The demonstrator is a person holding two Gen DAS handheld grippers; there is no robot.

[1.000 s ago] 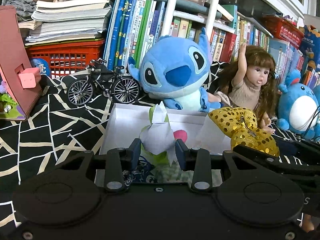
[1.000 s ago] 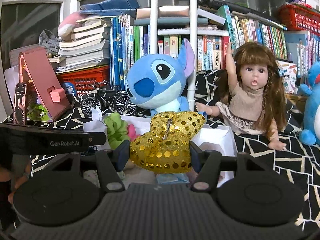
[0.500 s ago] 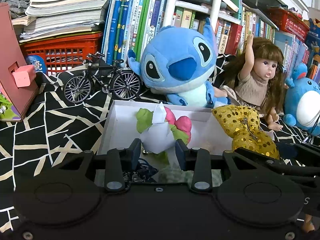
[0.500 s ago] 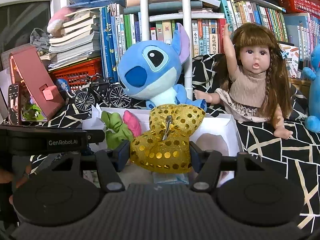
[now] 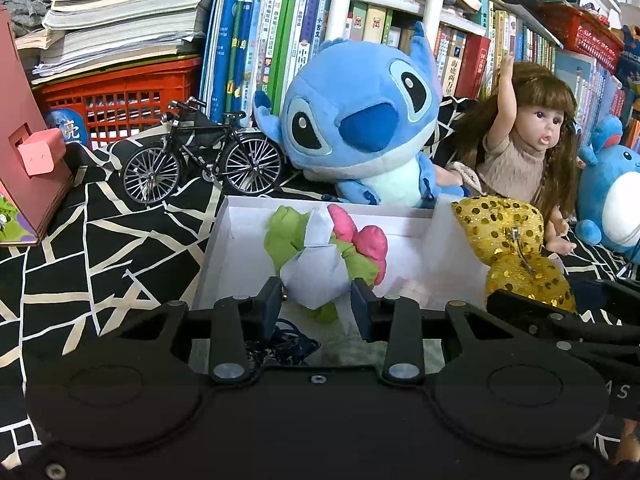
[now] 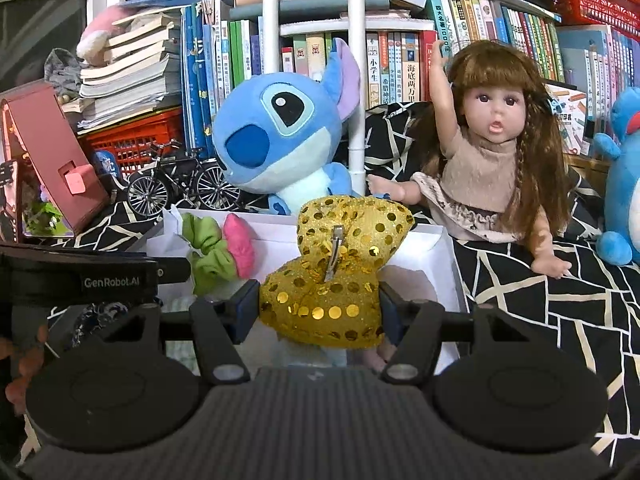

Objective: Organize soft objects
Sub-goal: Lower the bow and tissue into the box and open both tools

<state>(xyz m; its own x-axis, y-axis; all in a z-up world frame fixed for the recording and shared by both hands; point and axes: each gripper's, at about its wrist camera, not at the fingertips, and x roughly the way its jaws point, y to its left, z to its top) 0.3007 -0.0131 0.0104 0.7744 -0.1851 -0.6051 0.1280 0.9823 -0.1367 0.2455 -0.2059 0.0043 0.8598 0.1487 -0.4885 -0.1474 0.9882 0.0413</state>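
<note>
Above the white box (image 5: 224, 248), a paper-wrapped cloth bundle (image 5: 316, 280) is gripped by the left hand-held gripper (image 5: 316, 306). A gold sequin bow (image 6: 332, 276) is clamped in the right hand-held gripper (image 6: 318, 312). Neither is yet released inside.

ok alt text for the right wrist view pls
The right claw grips a gold sequin bow over an open white box. At left, the left claw holds a green and pink fabric bundle. Behind sit a blue plush, a doll and bookshelves.

Left gripper (image 5: 316, 304) and right gripper (image 6: 318, 312) both clamped, side by side.
</note>
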